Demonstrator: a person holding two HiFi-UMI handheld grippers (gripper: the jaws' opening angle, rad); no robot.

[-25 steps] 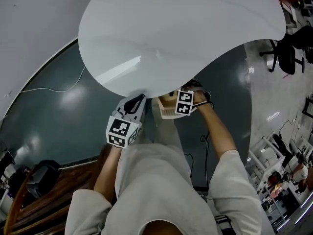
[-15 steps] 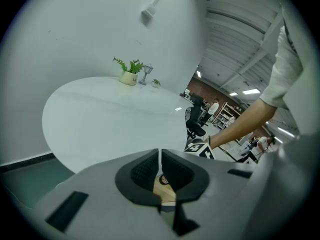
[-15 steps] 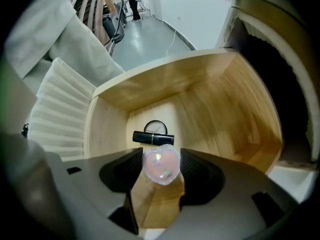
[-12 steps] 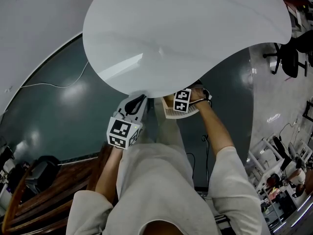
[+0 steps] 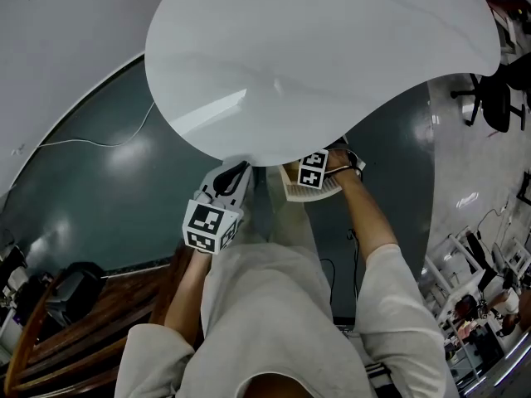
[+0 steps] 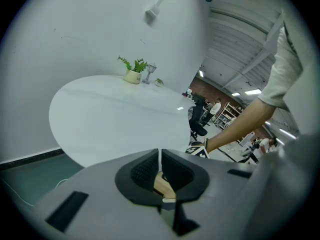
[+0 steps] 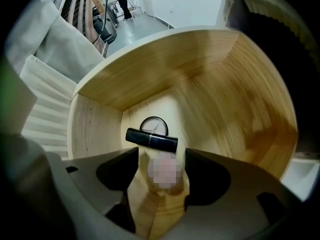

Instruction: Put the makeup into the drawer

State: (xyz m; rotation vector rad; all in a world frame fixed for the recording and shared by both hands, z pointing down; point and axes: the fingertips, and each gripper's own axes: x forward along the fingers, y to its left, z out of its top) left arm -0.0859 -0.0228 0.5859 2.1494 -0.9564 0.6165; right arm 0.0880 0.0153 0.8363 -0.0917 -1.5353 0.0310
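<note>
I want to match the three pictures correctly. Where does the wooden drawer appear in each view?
Head view: the wooden drawer sits at the centre, just under the white table's near edge.
Left gripper view: not recognisable; the table shows.
Right gripper view: it fills the picture, with a black makeup tube lying inside.
Shared landmark: the ribbed white panel beside the drawer.

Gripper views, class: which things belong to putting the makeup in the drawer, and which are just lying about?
For the job: wooden drawer, black tube, round compact.
Lying about: potted plant, office chair.
</note>
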